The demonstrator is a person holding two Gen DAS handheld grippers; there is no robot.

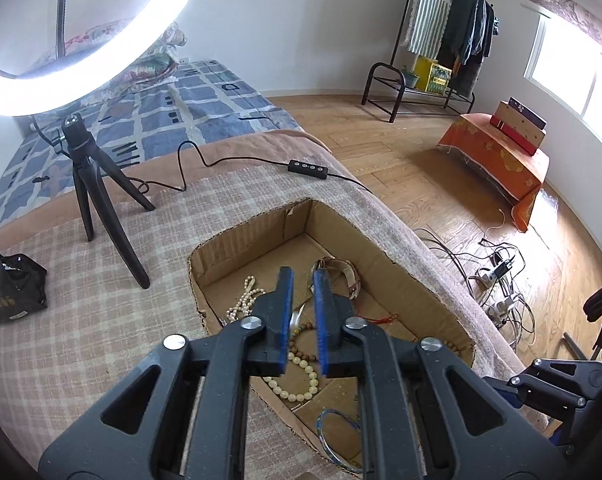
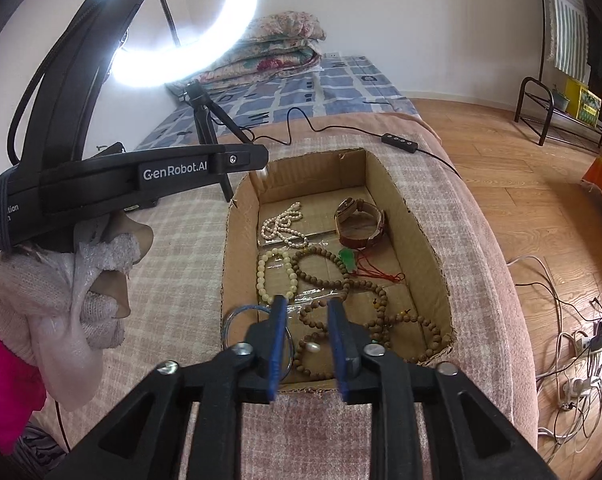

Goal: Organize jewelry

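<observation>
A shallow cardboard box (image 2: 421, 232) sits on the checked blanket and holds jewelry. In it lie a white pearl necklace (image 2: 281, 224), a brown leather watch (image 2: 359, 224), a cream bead bracelet (image 2: 275, 276), a long brown wooden bead string (image 2: 341, 284), a green jade pendant on red cord (image 2: 349, 260) and a blue bangle (image 2: 237, 316). My right gripper (image 2: 307, 302) is open and empty above the box's near end. My left gripper (image 1: 303, 274) is open and empty above the box (image 1: 237, 248), over the cream beads (image 1: 297, 388), near the pearls (image 1: 243, 300) and the bangle (image 1: 333, 432).
A ring light on a black tripod (image 1: 97, 184) stands on the blanket, its cable and remote (image 1: 307, 168) running behind the box. A black bag (image 1: 9, 292) lies at the left. The blanket edge drops to a wooden floor with cables (image 2: 573, 352) at the right.
</observation>
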